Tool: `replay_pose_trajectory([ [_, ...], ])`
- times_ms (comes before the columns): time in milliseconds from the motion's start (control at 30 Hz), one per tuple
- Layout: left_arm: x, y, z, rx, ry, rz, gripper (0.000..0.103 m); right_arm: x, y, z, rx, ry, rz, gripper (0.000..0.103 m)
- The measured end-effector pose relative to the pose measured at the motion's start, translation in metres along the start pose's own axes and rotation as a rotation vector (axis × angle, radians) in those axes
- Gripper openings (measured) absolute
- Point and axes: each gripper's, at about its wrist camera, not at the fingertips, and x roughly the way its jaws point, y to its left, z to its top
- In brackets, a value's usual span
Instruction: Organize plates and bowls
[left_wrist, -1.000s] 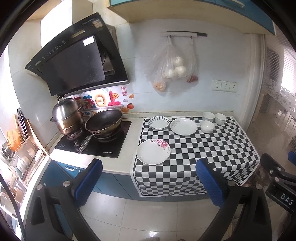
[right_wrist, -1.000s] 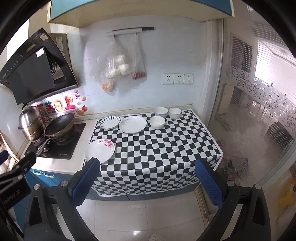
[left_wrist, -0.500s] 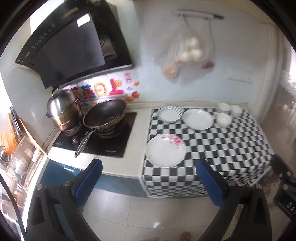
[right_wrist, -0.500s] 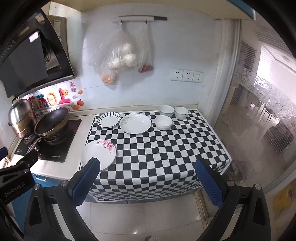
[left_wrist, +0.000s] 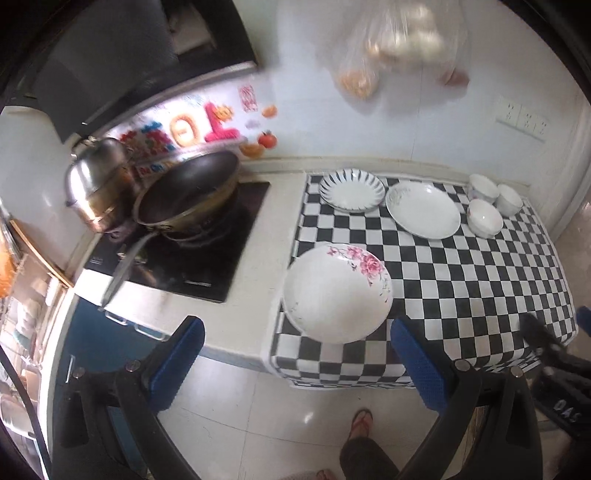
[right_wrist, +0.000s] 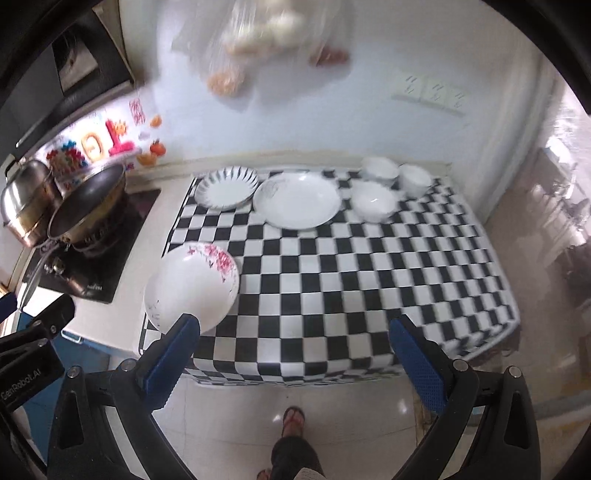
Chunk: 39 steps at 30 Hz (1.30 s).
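Left gripper (left_wrist: 297, 354) is hanging wide open over the floor in front of the counter, holding nothing. Flowered plate (left_wrist: 338, 293) is sitting at the near left edge of the checkered cloth (left_wrist: 480, 280), just beyond and between the blue fingers (left_wrist: 179, 350), not touching them. Right gripper (right_wrist: 295, 354) is also spread wide and empty; its left finger (right_wrist: 173, 354) is overlapping the plate's near rim in view, contact unclear. Striped plate (right_wrist: 226, 188), plain plate (right_wrist: 297, 200) and three bowls (right_wrist: 373, 201) are lining the cloth's far edge, well apart from both grippers.
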Motion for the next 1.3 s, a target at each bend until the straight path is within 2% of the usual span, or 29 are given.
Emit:
replay_pose_trajectory([
  [200,0.078,-0.015,0.024,0.002,0.112,-0.019,0.102,0.116,0.003,0.037,-0.031,0.148,0.093,0.103],
  [300,0.124,-0.011,0.034,-0.024,0.193,-0.030,0.102,0.159,0.010,0.048,-0.067,0.202,0.115,0.103],
  [433,0.180,-0.001,0.042,-0.067,0.284,-0.045,0.094,0.219,0.025,0.055,-0.101,0.298,0.183,0.103],
  [533,0.218,0.008,0.043,-0.094,0.343,-0.051,0.081,0.256,0.036,0.055,-0.093,0.375,0.239,0.103],
  [567,0.232,0.012,0.043,-0.102,0.372,-0.058,0.078,0.267,0.038,0.056,-0.083,0.393,0.257,0.103],
  [733,0.280,0.025,0.042,-0.111,0.463,-0.108,0.071,0.327,0.051,0.054,0.013,0.512,0.376,0.102],
  [800,0.296,0.031,0.040,-0.107,0.500,-0.128,0.066,0.346,0.057,0.051,0.057,0.559,0.394,0.101],
  [867,0.311,0.036,0.039,-0.100,0.532,-0.154,0.059,0.360,0.062,0.048,0.092,0.597,0.433,0.097],
  [1000,0.331,0.040,0.037,-0.081,0.566,-0.190,0.053,0.387,0.072,0.042,0.124,0.678,0.461,0.087],
  [1067,0.338,0.040,0.037,-0.075,0.578,-0.210,0.051,0.388,0.075,0.046,0.122,0.668,0.471,0.081],
  [1200,0.350,0.039,0.036,-0.068,0.602,-0.236,0.044,0.395,0.084,0.049,0.094,0.713,0.480,0.073],
  [1300,0.352,0.041,0.037,-0.077,0.598,-0.259,0.044,0.395,0.088,0.050,0.085,0.734,0.489,0.052],
])
